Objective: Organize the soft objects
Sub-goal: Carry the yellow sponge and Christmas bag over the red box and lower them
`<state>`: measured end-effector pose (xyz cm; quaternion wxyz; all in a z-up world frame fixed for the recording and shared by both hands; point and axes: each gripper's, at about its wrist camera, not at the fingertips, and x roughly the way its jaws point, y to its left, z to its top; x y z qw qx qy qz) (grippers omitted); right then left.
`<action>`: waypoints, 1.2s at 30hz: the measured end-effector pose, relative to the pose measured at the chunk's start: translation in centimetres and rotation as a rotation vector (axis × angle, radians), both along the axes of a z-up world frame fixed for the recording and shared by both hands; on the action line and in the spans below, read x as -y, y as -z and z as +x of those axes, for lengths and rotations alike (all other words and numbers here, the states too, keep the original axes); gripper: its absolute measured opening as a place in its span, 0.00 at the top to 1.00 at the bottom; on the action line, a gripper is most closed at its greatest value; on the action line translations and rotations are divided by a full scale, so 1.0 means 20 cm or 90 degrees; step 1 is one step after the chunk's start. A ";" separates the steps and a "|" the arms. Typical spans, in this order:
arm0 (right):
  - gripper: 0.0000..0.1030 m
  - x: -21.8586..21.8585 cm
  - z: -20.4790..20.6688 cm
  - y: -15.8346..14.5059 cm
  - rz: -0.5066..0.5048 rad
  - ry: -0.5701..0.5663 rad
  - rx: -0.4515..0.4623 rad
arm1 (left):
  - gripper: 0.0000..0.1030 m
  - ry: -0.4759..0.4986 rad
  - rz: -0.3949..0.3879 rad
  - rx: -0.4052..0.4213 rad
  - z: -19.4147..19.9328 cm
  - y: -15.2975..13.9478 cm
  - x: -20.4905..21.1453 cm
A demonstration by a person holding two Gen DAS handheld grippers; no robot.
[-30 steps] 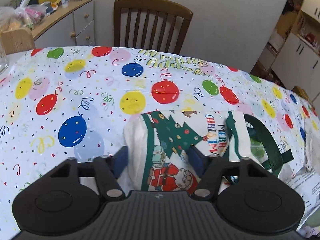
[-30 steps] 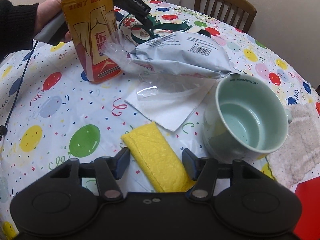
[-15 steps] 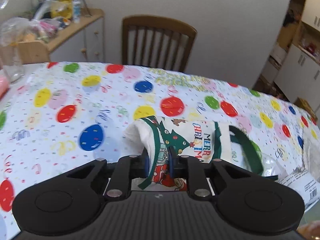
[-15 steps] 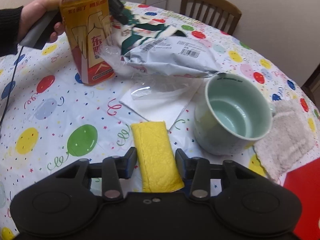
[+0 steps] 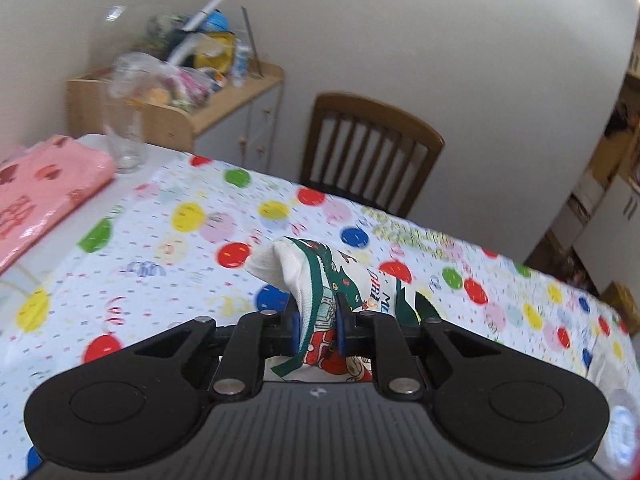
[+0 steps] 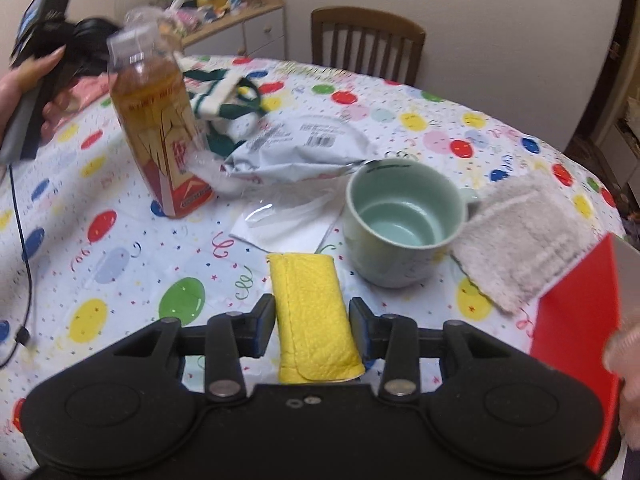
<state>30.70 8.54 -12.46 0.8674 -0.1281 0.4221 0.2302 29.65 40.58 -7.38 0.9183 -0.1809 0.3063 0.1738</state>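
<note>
Both grippers held soft items above the balloon-print tablecloth [image 5: 168, 248].

Left wrist view: the left gripper [image 5: 317, 326], jaws having just closed, pinched the white Christmas-print cloth bag with green trim [image 5: 320, 280], raised off the table. Right wrist view: the right gripper [image 6: 312, 326], jaws narrowed, clasped the folded yellow cloth [image 6: 310, 304], near the pale green ceramic mug [image 6: 404, 220].

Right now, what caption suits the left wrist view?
Left gripper clamps a Christmas bag above the balloon tablecloth.
</note>
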 end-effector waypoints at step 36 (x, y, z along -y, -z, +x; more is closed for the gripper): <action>0.61 0.92 -0.48 -0.61 0.143 0.128 0.118 | 0.87 0.041 -0.070 0.240 -0.91 -0.83 0.73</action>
